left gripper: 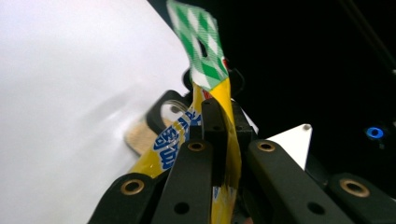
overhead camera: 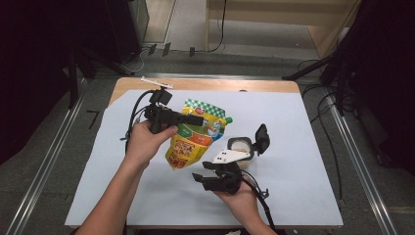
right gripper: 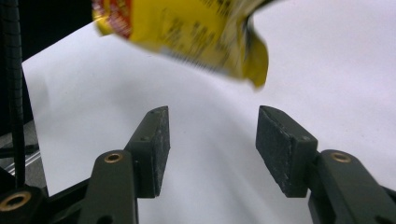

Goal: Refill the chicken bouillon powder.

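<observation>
A yellow stand-up pouch [overhead camera: 193,139] with a green-checked top hangs tilted above the white sheet, and my left gripper [overhead camera: 198,119] is shut on its upper part. In the left gripper view the jaws pinch the pouch [left gripper: 205,70] edge-on at the left gripper [left gripper: 222,116]. My right gripper [overhead camera: 201,171] sits low near the table's front, below the pouch's bottom corner, open. The right gripper [right gripper: 212,144] has nothing between its pads, and the pouch [right gripper: 187,28] hangs above and beyond them. A small black container [overhead camera: 241,146] with beige contents and a flipped-up lid [overhead camera: 262,138] stands just right of the pouch.
A white sheet [overhead camera: 303,161] covers the wooden table [overhead camera: 205,84]. A small white object [overhead camera: 156,82] lies at the far edge. Cables trail from the left gripper. Dark stands and floor rails flank the table.
</observation>
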Available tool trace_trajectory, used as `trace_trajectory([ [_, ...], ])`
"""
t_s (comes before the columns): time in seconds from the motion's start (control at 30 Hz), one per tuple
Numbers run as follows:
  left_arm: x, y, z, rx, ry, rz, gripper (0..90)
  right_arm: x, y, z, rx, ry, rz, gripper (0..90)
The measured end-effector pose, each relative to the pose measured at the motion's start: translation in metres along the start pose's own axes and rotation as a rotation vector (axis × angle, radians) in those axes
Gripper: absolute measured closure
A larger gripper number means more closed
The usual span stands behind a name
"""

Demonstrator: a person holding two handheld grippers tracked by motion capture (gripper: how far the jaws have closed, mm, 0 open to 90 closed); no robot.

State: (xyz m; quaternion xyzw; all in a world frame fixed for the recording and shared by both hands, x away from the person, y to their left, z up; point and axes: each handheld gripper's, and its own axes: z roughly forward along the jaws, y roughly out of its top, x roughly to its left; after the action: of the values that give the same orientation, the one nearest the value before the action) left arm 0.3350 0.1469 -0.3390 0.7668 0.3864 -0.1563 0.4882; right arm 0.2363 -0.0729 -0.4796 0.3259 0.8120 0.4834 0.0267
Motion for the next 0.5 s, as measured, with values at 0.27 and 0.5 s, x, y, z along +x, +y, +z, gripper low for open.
trace_trajectory([
  [0.27, 0.010, 0.000, -0.013, -0.034, 0.044, -0.015, 90.0, -0.003, 0.002, -0.003, 0.002, 0.023, 0.022, 46.2],
  [0.5, 0.022, -0.002, -0.018, -0.062, 0.051, -0.046, 90.0, -0.005, 0.005, -0.006, 0.026, 0.034, 0.038, 46.9],
])
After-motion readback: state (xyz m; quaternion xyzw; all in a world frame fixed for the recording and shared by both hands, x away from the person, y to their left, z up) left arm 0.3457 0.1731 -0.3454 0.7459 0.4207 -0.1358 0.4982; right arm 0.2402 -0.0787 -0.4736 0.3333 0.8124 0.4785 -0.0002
